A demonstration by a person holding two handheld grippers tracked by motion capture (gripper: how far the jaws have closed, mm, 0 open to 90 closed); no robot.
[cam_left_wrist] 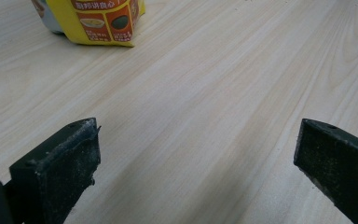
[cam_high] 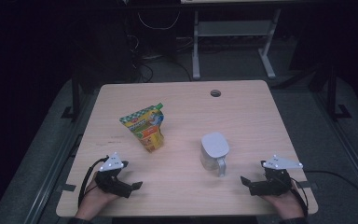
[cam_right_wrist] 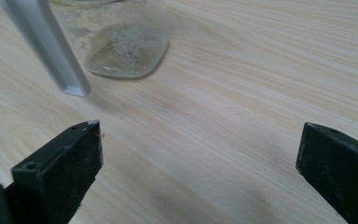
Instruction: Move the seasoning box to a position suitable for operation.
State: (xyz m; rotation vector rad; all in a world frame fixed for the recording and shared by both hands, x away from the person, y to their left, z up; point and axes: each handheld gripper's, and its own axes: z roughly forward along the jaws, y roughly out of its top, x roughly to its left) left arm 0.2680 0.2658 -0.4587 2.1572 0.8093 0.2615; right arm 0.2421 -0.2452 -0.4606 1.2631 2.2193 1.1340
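A yellow and green snack pouch (cam_high: 144, 128) stands upright left of the table's middle; its lower edge (cam_left_wrist: 102, 23) is at the top left of the left gripper view. A clear jug (cam_high: 214, 151) with a grey lid and handle stands right of the middle. In the right gripper view its glass base (cam_right_wrist: 121, 42) and its handle (cam_right_wrist: 46, 46) are ahead. My left gripper (cam_high: 129, 175) (cam_left_wrist: 196, 154) rests near the front edge, open and empty, a short way in front of the pouch. My right gripper (cam_high: 254, 171) (cam_right_wrist: 198, 158) is open and empty too, just right of the jug.
The light wooden table (cam_high: 186, 196) has a round cable hole (cam_high: 215, 93) near its far edge. Beyond it stand a white desk frame (cam_high: 233, 37) and cables on a dark floor. Bare wood lies between the pouch and the jug.
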